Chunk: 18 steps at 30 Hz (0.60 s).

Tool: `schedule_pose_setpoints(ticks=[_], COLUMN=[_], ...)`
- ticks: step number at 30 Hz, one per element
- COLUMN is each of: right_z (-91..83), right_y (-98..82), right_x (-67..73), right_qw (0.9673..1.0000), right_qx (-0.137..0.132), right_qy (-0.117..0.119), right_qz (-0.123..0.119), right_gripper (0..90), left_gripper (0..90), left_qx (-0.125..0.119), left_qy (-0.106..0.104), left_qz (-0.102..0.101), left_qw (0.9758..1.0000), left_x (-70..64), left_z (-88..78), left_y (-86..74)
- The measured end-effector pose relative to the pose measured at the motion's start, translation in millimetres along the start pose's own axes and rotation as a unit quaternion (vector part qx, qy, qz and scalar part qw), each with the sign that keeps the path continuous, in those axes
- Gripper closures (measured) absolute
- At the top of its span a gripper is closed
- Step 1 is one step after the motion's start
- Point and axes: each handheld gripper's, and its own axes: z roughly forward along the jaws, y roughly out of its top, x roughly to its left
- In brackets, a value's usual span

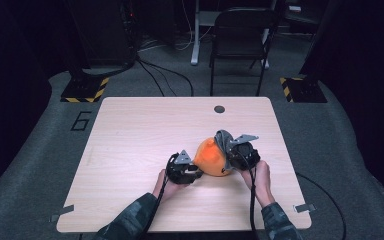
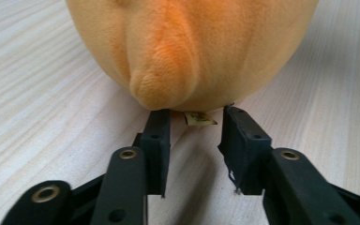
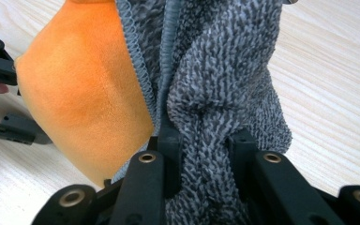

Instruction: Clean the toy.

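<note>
An orange plush toy (image 1: 210, 157) rests on the wooden table (image 1: 130, 130), with a grey knitted cloth (image 1: 223, 137) draped over its right side. My left gripper (image 1: 196, 172) sits low at the toy's left. In the left gripper view its jaws (image 2: 194, 115) stand apart at the base of the plush (image 2: 192, 42). A small tan tag (image 2: 199, 120) lies between them, untouched by the pads. My right gripper (image 1: 230, 159) is at the toy's right. In the right gripper view it (image 3: 204, 140) is shut on a bunched fold of the grey cloth (image 3: 225, 70) beside the orange plush (image 3: 84, 93).
A round cable hole (image 1: 219, 109) sits near the table's far edge. Beyond the table stand a black chair (image 1: 240, 35) and floor cables. The person's forearms come in from the near edge.
</note>
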Motion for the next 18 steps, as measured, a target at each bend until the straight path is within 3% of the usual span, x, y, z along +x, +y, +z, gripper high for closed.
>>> schedule_pose_setpoints(ticks=[2,8,10,12,18], right_z=[-0.1,0.1,0.0,0.1,0.5], right_y=[0.0,-0.1,0.0,0.0,0.1], right_x=[-0.1,-0.4,-0.1,-0.1,0.0], right_qw=[1.0000,1.0000,1.0000,1.0000,1.0000], right_qx=[0.000,0.000,0.001,0.001,0.000], right_qy=[-0.001,-0.001,-0.001,-0.001,-0.002], right_qz=[0.000,0.001,0.000,0.001,0.000], right_gripper=[73.2,73.1,73.1,73.1,73.1], left_gripper=[63.5,40.8,34.9,32.8,27.2], left_qx=[-0.002,-0.025,-0.027,-0.038,-0.049], left_qy=[0.001,0.002,-0.001,-0.002,0.000], left_qz=[0.000,-0.021,-0.015,-0.018,-0.003], left_qw=[1.0000,0.9995,0.9995,0.9991,0.9988], left_x=[0.6,2.4,3.2,2.0,1.0], left_z=[-0.7,-4.6,-6.6,-6.6,-3.1], left_y=[0.2,1.9,3.6,4.8,8.7])
